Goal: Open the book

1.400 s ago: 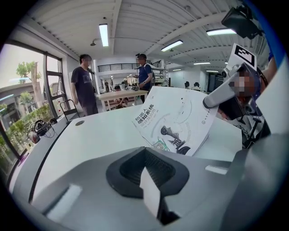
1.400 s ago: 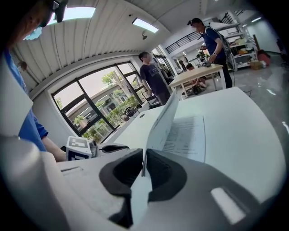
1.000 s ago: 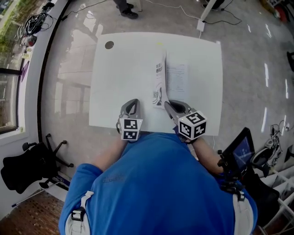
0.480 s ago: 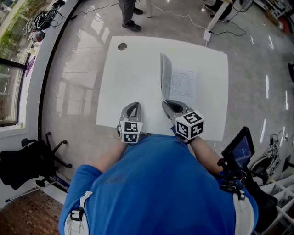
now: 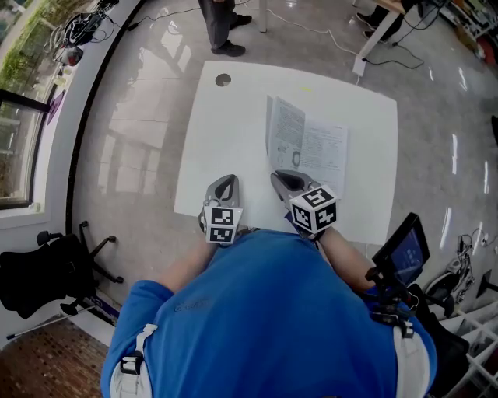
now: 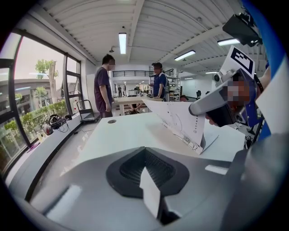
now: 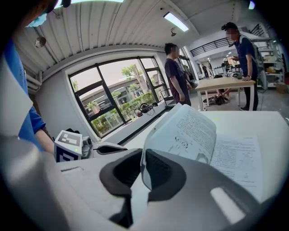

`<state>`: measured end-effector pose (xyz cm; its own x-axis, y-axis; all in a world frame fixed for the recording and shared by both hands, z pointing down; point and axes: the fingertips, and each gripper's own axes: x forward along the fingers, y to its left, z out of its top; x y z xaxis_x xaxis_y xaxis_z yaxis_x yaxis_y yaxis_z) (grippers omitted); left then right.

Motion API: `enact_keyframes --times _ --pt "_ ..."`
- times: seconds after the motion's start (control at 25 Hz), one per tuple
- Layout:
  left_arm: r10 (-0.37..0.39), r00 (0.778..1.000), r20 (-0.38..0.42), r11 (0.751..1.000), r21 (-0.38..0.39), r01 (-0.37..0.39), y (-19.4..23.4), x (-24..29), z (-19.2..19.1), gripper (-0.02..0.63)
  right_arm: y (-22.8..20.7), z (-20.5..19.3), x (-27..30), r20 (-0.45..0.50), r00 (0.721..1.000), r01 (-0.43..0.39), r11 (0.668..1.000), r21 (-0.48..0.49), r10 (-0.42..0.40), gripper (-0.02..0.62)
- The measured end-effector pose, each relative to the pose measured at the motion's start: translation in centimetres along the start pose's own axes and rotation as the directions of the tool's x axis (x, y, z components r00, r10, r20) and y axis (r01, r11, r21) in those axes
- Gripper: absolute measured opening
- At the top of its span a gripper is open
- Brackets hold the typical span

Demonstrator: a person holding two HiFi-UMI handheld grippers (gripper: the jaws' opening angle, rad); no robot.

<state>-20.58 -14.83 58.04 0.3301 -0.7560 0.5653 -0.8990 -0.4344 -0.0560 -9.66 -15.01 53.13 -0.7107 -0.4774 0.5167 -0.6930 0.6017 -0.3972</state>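
The book [image 5: 323, 148] lies on the white table [image 5: 233, 140], its right page flat. Its front leaf [image 5: 282, 132] stands lifted and leans to the left, printed side showing. My right gripper [image 5: 284, 180] is shut on the near lower edge of that leaf. In the right gripper view the leaf [image 7: 189, 131] runs down into the closed jaws of the right gripper [image 7: 143, 158]. My left gripper [image 5: 224, 186] hovers near the table's front edge, left of the book, shut and holding nothing. The left gripper view shows the left gripper [image 6: 145, 155] and the raised leaf [image 6: 180, 119] to its right.
A round hole [image 5: 223, 79] marks the table's far left corner. A person [image 5: 222, 23] stands beyond the table on the glossy floor. A black chair [image 5: 39, 280] is at the left, and a dark screen [image 5: 401, 253] at the right.
The lifted leaf has swung from edge-on and upright to leaning left, so its inner page shows. My right gripper went left with it. The left gripper kept beside the book.
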Motion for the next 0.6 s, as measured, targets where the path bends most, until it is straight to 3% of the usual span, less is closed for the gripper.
enact_keyframes --times 0.6 --pt "-0.012 0.999 -0.04 1.0 -0.012 0.012 4.0 -0.6 -2.0 0.003 0.7 -3.5 7.4 -0.165 0.985 0.047 0.997 -0.059 -0.056 0.026"
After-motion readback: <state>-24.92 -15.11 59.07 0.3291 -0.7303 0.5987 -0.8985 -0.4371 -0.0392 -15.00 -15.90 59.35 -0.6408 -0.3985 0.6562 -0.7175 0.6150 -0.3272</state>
